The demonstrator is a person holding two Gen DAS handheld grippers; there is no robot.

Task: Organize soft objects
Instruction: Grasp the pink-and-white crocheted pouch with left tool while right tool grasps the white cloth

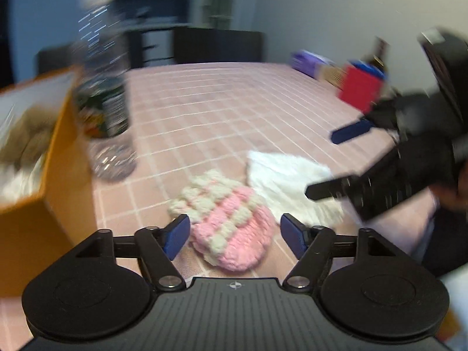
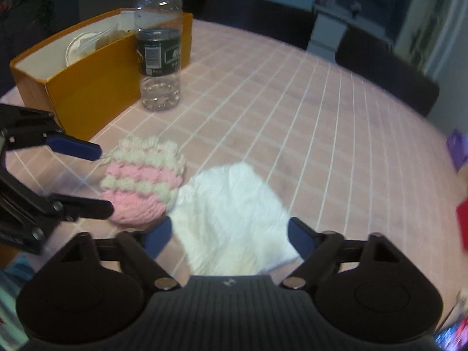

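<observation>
A pink and cream knitted hat (image 1: pixel 228 222) lies on the pink checked tablecloth (image 1: pixel 219 111); it also shows in the right wrist view (image 2: pixel 143 181). A white cloth (image 1: pixel 289 184) lies beside it on its right, touching it, and fills the near middle of the right wrist view (image 2: pixel 234 219). My left gripper (image 1: pixel 234 235) is open, its blue pads either side of the hat. My right gripper (image 2: pixel 231 237) is open over the near edge of the white cloth.
An orange box (image 2: pixel 87 87) with items inside stands at the left, also in the left wrist view (image 1: pixel 55 181). A water bottle (image 2: pixel 159 44) stands next to it. A red object (image 1: pixel 358 87) and purple package (image 1: pixel 307 61) sit far right. Dark chairs (image 2: pixel 386 67) stand behind the table.
</observation>
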